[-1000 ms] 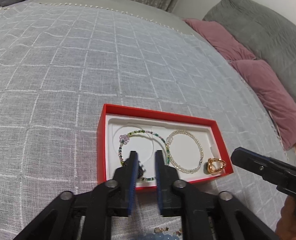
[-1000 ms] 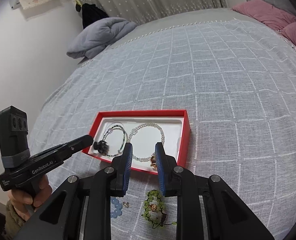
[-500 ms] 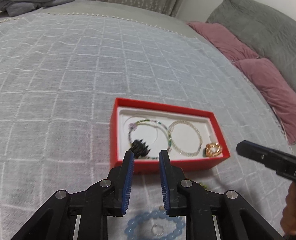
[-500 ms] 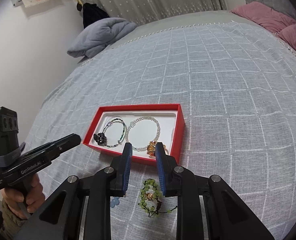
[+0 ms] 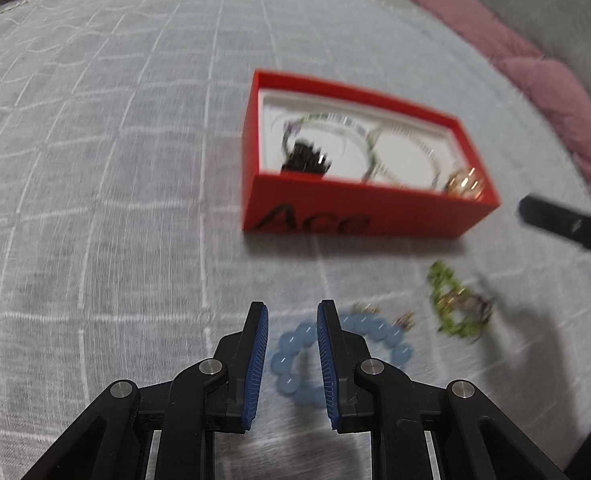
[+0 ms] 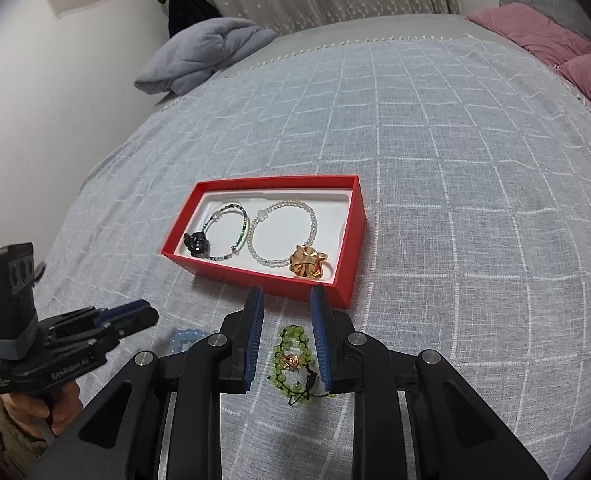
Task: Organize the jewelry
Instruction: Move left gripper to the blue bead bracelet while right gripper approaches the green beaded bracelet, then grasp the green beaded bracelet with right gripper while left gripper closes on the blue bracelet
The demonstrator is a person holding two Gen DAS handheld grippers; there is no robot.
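Left gripper (image 5: 292, 312), nearest in the left wrist view: fingers parted to a moderate gap and empty, poised above a blue bead bracelet (image 5: 335, 356) lying flat on the bed cover (image 5: 95, 200). Right gripper (image 6: 283, 300): fingers likewise parted and empty, framing a green bead bracelet (image 6: 293, 358) that lies on the cover just short of the box. Small earrings (image 5: 405, 320) rest between the two bracelets; the view is too blurred to show their detail.

Likely step in hand: picking up a loose bracelet for the box. Good practice would be to lower the fingers astride one side of the bead loop, not across its open middle, and to close on the beads without pinching the cloth beneath.

Beyond the bracelets stands a red box (image 6: 347, 280) with a white lining. It holds, from its left end, a black hair clip (image 6: 197, 243) touching a dark-beaded bracelet (image 6: 241, 226), then a clear bead bracelet (image 6: 283, 234), and a gold ornament (image 6: 307, 266) at the near right corner. Farthest: pink pillows (image 6: 535, 38) and a folded grey blanket (image 6: 203, 52).
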